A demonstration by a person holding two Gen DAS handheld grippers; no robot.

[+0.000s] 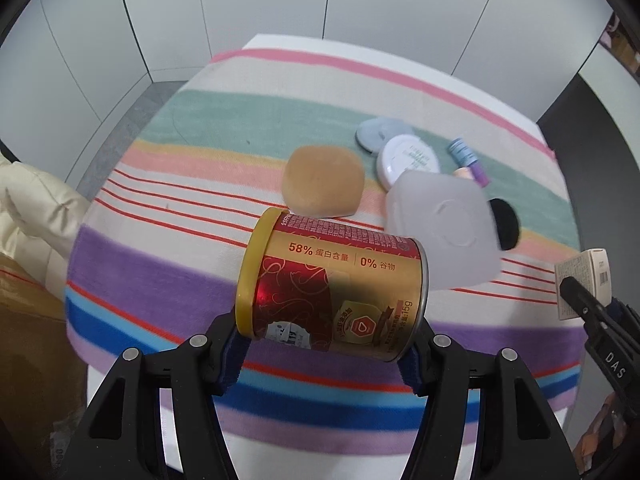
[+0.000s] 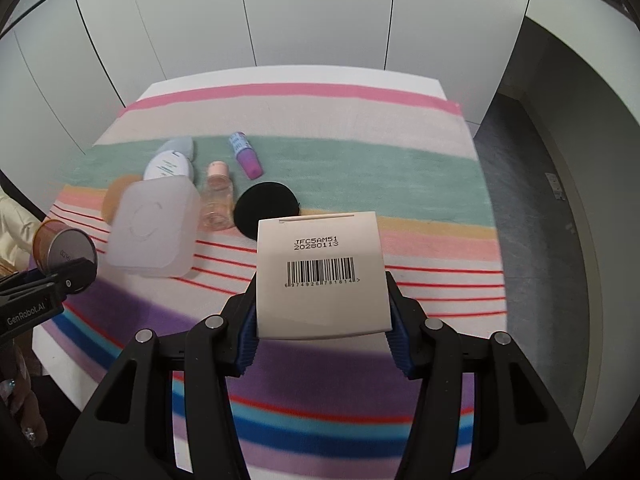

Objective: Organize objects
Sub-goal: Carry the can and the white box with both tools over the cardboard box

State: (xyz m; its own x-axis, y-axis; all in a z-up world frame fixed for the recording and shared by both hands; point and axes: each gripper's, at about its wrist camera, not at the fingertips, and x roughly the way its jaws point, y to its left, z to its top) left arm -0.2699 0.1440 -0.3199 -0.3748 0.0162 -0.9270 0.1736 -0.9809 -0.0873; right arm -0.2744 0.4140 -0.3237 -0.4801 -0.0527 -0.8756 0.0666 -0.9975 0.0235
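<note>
Striped worktop (image 2: 360, 168) below both jaws. Left gripper (image 1: 328, 344) clamps rigid, slippery can (image 1: 332, 280) end-to-end; right gripper (image 2: 322, 320) pinches light, crushable carton (image 2: 320, 272) across its sides.

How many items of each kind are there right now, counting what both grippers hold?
Cans: 1, gold can in left gripper
Cartons: 1, white carton in right gripper
Boxes: 1, translucent box
Puffs: 2, tan puff, black puff
Round cases: 2, white round case, pale blue round case
Bottles: 2, pink-capped bottle, purple bottle
Total: 9
</note>
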